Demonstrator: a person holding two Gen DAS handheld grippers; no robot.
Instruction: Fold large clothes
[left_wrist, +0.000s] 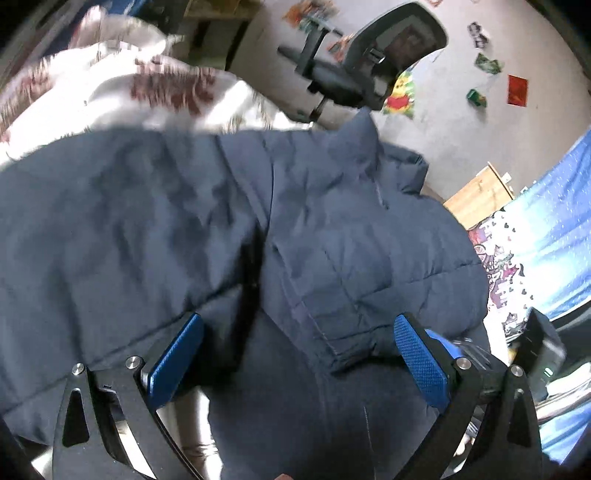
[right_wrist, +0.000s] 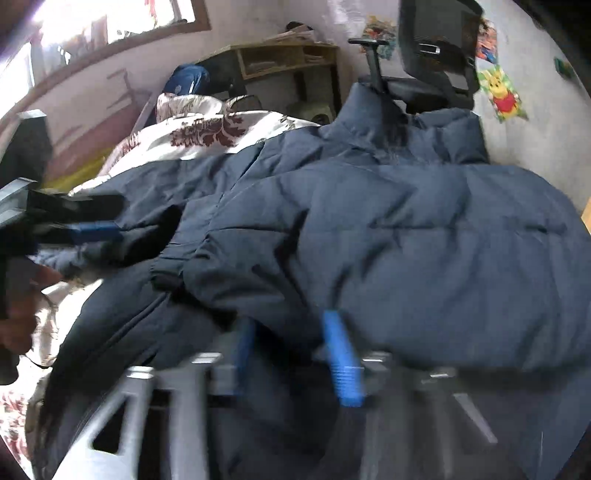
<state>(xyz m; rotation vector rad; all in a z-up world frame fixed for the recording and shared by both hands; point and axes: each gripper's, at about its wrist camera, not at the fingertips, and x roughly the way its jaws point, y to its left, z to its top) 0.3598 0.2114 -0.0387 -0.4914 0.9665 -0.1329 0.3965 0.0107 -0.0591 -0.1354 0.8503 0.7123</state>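
A large navy puffer jacket (left_wrist: 332, 229) lies spread on a bed, its collar standing up at the far end (right_wrist: 373, 107). In the left wrist view my left gripper (left_wrist: 299, 350) hovers low over the jacket's middle. Its blue pads (left_wrist: 421, 354) stand wide apart with nothing pinched between them. In the blurred right wrist view my right gripper (right_wrist: 291, 347) sits at the jacket's near edge, its blue pads (right_wrist: 341, 362) apart with padded fabric bulging just beyond them. The left gripper (right_wrist: 110, 218) shows again at the left of that view, over a sleeve.
A white duvet with a maroon pattern (left_wrist: 122, 85) covers the bed beyond the jacket. A black office chair (right_wrist: 436, 59) stands at the bed's far end, and a wooden desk shelf (right_wrist: 280, 59) against a sticker-covered wall (left_wrist: 461, 74). Blue bedding (left_wrist: 554, 229) lies to the right.
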